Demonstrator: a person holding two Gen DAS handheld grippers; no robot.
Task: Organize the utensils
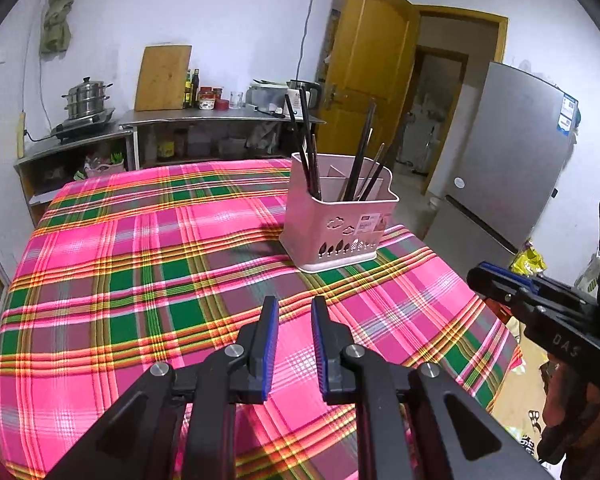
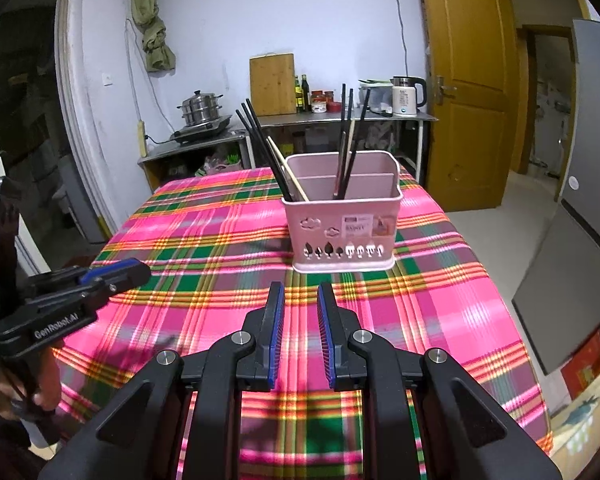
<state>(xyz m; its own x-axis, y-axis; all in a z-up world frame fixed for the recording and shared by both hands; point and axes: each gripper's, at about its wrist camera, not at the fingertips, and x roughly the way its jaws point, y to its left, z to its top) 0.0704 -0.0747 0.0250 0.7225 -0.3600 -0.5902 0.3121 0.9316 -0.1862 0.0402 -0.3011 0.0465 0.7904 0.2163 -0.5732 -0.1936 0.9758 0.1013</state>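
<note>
A pink plastic utensil holder [image 1: 336,224] [image 2: 342,228] stands upright on the plaid tablecloth [image 1: 140,280] [image 2: 204,248]. Several dark and pale chopsticks [image 1: 304,140] [image 2: 266,148] lean in its left compartment, and several more [image 1: 364,160] [image 2: 348,136] lean in its right one. My left gripper [image 1: 294,308] is open and empty above the cloth, short of the holder. My right gripper [image 2: 300,294] is open and empty, just in front of the holder. Each gripper shows at the edge of the other's view: the right gripper in the left wrist view [image 1: 500,280], the left gripper in the right wrist view [image 2: 112,276].
A steel counter [image 1: 220,118] [image 2: 340,118] behind the table holds a steamer pot [image 1: 86,98] [image 2: 202,110], a cutting board [image 1: 162,78], bottles and a kettle [image 2: 408,96]. A yellow door [image 1: 364,68] [image 2: 468,92] and a grey fridge [image 1: 512,160] stand to the right.
</note>
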